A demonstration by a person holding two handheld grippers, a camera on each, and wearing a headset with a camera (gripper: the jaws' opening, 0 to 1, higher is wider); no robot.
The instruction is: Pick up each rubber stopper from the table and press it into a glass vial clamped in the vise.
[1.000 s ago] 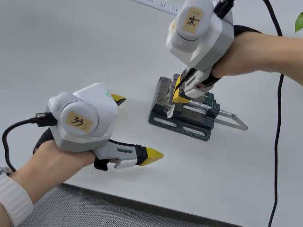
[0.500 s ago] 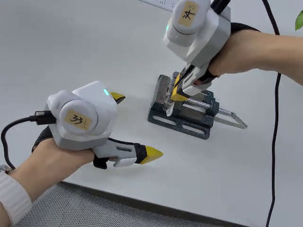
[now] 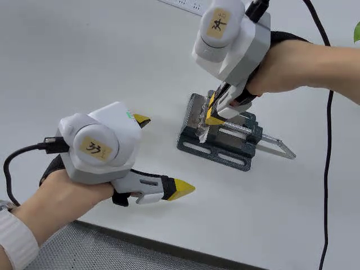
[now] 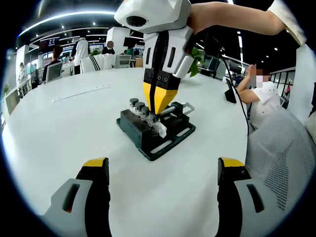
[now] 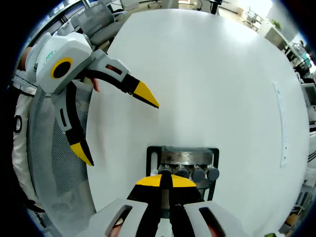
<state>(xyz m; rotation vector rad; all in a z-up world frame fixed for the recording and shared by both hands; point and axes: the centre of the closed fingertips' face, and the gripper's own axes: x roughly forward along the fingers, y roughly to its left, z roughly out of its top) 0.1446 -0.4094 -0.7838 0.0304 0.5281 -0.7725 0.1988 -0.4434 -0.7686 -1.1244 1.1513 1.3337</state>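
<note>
Right claw [image 3: 210, 117], tips pinched together, atop the end vial [image 4: 153, 121] in the vise [image 3: 225, 147]; press straight down, gently. Left claw [image 3: 163, 154] spread wide

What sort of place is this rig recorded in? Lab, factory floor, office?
Probably an open-plan office or meeting area: a large white table, a grey mesh office chair beside it, and long ceiling light strips overhead.
</note>
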